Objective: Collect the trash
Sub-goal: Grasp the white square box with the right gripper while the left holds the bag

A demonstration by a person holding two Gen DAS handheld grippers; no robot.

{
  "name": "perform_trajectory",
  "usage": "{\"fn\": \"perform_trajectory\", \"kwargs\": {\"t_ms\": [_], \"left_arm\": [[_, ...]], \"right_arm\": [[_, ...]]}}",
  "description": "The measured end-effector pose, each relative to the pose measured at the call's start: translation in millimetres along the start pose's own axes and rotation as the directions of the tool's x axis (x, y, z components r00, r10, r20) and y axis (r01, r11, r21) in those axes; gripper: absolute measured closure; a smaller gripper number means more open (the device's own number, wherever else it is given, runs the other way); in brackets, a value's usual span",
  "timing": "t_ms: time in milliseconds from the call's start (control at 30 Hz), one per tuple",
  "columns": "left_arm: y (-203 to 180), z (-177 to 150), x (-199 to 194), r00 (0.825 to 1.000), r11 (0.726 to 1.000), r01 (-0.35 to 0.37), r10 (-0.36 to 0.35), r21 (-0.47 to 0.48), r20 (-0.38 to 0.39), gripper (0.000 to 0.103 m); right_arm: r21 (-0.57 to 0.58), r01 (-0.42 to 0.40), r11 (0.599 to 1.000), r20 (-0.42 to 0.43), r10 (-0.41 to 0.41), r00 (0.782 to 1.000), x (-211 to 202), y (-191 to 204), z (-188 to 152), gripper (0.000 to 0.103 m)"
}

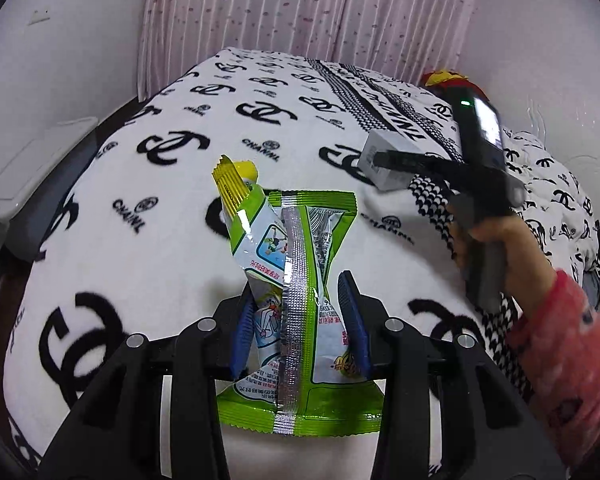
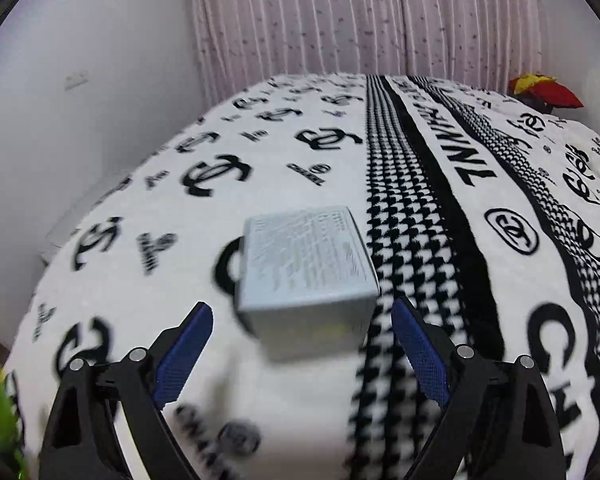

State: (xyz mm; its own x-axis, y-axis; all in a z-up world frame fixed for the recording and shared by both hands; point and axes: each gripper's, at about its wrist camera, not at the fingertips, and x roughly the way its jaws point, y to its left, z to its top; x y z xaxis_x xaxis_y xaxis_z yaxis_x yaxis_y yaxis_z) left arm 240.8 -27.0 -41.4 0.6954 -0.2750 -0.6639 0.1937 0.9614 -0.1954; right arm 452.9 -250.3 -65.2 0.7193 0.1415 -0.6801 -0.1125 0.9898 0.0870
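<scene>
My left gripper point(image 1: 300, 316) is shut on a green and silver snack wrapper point(image 1: 300, 280), held upright above the bed; a yellow wrapper piece point(image 1: 234, 182) sticks out at its top left. A small grey-white box point(image 2: 306, 270) lies on the black-and-white blanket point(image 2: 260, 152). My right gripper point(image 2: 302, 332) is open, its blue pads on either side of the box's near end, not touching it. In the left wrist view the right gripper point(image 1: 384, 158) reaches the box point(image 1: 388, 160) at the right.
A red and yellow item point(image 2: 544, 90) lies at the bed's far right corner. A pink curtain point(image 2: 360, 20) hangs behind the bed. A white wall point(image 2: 80, 80) and a white flat object point(image 1: 32, 168) stand on the left.
</scene>
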Motion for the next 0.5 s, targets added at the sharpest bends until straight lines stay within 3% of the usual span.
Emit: {"fn": "perform_trajectory", "kwargs": {"t_ms": [33, 100, 133, 300, 500], "left_arm": [[0, -2, -1, 1.0, 1.0, 0.001, -0.001, -0.002, -0.001, 0.064], [2, -3, -3, 1.0, 1.0, -0.003, 0.003, -0.004, -0.002, 0.064], [2, -4, -4, 1.0, 1.0, -0.001, 0.001, -0.006, -0.003, 0.064], [2, -7, -12, 1.0, 1.0, 0.004, -0.004, -0.013, 0.002, 0.064], [-6, -11, -31, 1.0, 1.0, 0.005, -0.005, 0.004, 0.023, 0.064]], "right_arm": [[0.005, -0.009, 1.0, -0.01, 0.009, 1.0, 6, -1, 2, 0.014], [0.023, -0.01, 1.0, -0.041, 0.01, 0.999, 16, -4, 5, 0.025], [0.029, -0.014, 0.999, -0.064, 0.016, 0.998, 20, -4, 6, 0.042], [0.041, -0.017, 0.999, -0.042, 0.019, 0.999, 1, -4, 1, 0.043], [0.036, -0.078, 0.996, 0.041, 0.076, 0.996, -69, -1, -15, 0.043]]}}
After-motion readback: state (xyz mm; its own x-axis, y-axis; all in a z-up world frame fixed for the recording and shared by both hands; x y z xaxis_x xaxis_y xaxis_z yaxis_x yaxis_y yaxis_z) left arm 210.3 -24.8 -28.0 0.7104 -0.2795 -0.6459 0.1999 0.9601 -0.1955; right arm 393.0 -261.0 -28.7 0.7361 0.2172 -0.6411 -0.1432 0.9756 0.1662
